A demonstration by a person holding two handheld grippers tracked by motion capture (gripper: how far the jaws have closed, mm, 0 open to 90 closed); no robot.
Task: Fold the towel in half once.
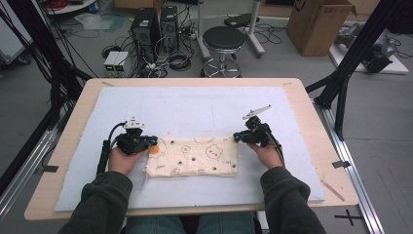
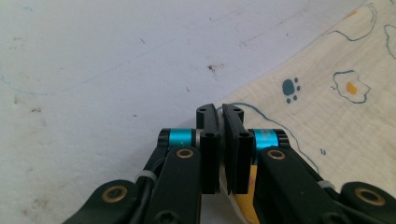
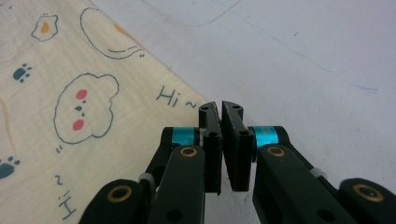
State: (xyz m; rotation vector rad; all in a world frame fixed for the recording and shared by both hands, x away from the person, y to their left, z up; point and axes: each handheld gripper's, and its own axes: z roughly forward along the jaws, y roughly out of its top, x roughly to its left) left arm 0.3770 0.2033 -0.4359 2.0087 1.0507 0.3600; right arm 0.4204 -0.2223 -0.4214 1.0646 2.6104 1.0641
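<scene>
From the high view, a folded cream cloth [image 1: 192,157] with cartoon prints lies on a white mat [image 1: 195,112] covering the table [image 1: 311,122], toward the near edge and roughly centred. The left gripper [image 1: 146,142] sits at the cloth's far-left corner and the right gripper [image 1: 239,136] at its far-right corner, one in each hand. In the left gripper view, the jaws are pressed together with the cloth [image 2: 336,107] corner's edge running in between them, so the left gripper [image 2: 219,112] looks clamped on the fabric; paw and egg prints lie to the right. In the right gripper view, the right gripper [image 3: 219,109] has its jaws together right at the cloth [image 3: 70,102] corner by the "Hi~" print; can't tell for sure whether fabric's actually pinched there.
</scene>
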